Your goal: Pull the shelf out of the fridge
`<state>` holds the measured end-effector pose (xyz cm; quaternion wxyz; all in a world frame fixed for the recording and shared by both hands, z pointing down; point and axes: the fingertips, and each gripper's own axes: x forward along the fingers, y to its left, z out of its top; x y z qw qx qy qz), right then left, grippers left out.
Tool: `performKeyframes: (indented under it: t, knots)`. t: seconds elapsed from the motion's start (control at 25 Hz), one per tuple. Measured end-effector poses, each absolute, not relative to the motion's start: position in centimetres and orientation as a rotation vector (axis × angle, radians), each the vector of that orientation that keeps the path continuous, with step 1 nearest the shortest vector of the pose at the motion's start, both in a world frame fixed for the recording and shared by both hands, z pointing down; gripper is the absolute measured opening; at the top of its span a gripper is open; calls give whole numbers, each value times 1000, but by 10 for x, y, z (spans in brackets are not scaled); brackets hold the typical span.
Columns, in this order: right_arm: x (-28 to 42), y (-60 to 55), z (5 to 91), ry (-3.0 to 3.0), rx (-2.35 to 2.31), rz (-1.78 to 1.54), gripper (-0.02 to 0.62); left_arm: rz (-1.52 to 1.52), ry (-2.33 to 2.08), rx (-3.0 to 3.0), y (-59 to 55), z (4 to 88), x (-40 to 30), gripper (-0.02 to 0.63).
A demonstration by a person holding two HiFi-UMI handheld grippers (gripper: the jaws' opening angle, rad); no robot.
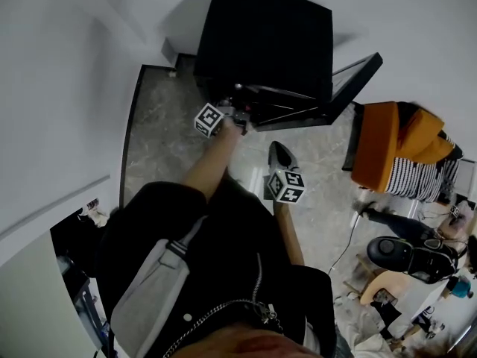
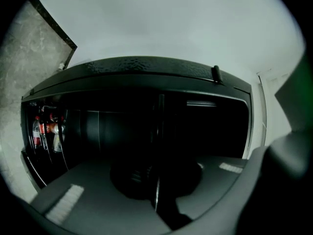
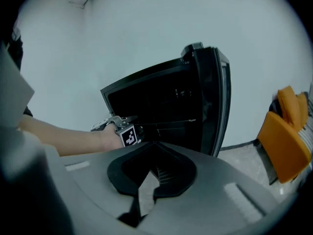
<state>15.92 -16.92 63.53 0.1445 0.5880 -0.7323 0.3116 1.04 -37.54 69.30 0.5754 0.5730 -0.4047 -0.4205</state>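
- Left gripper (image 1: 238, 119): jaws nearly together, apparently pinching the shelf (image 1: 287, 104) by its thin front edge at the fridge (image 1: 268, 36) mouth, ready to pull it out level.
- Right gripper (image 1: 277, 149): jaws together and empty, held clear of the shelf.

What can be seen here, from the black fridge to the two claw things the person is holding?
fridge: one, black, against the white wall
door: one, black, swung open
shelf: one, thin dark edge, inside the fridge
bottles: a few, red-labelled, in a rack at the left gripper view's left
seat: one, orange, right of the fridge, striped cloth beside it
floor: grey, marbled
clutter: several items, lower right, too small to name
jacket: one, black, worn by the person
left claw: grey, reaching into the fridge, closed on the shelf
right claw: grey, held back, jaws together, empty
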Motion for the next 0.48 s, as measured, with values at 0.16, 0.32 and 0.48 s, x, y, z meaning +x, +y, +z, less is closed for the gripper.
performKeyframes:
  t: [0.16, 0.32, 0.48]
  knots:
    - [156, -179, 647, -2134, 1674, 1132, 3, -971, -947, 1344, -368, 692, 9, 21]
    - [163, -201, 652, -2187, 1683, 1328, 43, -965, -953, 1348, -364, 692, 7, 21]
    - [175, -213, 660, -2185, 1719, 1408, 106, -957, -952, 1342, -357, 693, 6, 21]
